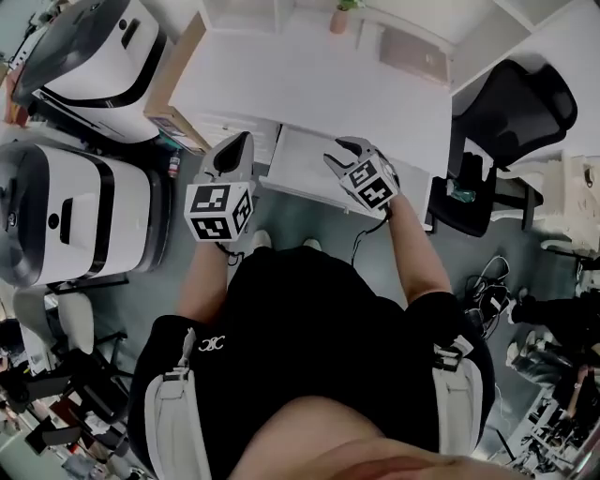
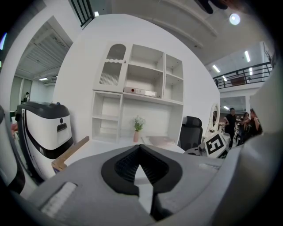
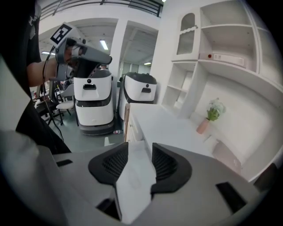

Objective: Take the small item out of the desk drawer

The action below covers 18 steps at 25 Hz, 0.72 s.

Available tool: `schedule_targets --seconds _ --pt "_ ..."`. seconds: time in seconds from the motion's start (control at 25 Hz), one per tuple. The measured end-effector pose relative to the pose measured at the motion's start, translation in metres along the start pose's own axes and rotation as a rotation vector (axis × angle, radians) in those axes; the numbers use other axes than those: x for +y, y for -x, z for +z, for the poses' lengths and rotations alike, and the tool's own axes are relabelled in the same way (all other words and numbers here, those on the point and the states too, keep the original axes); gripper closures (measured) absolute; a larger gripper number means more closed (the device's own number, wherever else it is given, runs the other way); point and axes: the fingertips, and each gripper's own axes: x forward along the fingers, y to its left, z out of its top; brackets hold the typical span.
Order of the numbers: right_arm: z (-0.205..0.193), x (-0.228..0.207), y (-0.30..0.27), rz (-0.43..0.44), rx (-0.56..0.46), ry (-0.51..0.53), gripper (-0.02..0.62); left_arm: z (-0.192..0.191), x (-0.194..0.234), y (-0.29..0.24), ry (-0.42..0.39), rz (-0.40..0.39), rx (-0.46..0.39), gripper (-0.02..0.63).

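The white desk point(image 1: 309, 84) has its shallow drawer point(image 1: 302, 167) pulled out toward me. I cannot make out any small item inside it. My right gripper point(image 1: 343, 147) hovers over the drawer's right part. In the right gripper view that gripper point(image 3: 140, 152) is open, with only the pale drawer surface showing between its black pads point(image 3: 116, 164). My left gripper point(image 1: 241, 142) hangs just left of the drawer, beside the desk's front edge. In the left gripper view that gripper point(image 2: 140, 149) is shut, its tips touching on nothing, and it faces the desk.
Two white and black machines point(image 1: 80, 211) point(image 1: 94, 42) stand at the left, with a wooden board point(image 1: 173, 80) against the desk's left side. A black office chair point(image 1: 511, 117) is at the right. A small vase point(image 1: 339, 17) and a pinkish book point(image 1: 412, 52) sit at the desk's back, under shelves point(image 2: 141, 92).
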Motion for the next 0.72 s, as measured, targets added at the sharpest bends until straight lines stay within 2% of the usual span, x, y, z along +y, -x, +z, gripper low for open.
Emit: schedule_targets --seconds 0.2,0.36,0.72 --pt "-0.021 0.01 -0.037 0.074 0.099 0.098 0.437 -0.01 0.025 0.011 0.024 0.068 0.016 0.592" --pt "-0.042 0.019 -0.067 0.14 0.166 0.136 0.437 -0.017 0.038 0.018 0.037 0.116 0.026 0.592" --pt "-0.106 0.038 -0.116 0.231 0.334 0.255 0.437 -0.031 0.059 0.031 0.053 0.203 0.055 0.592"
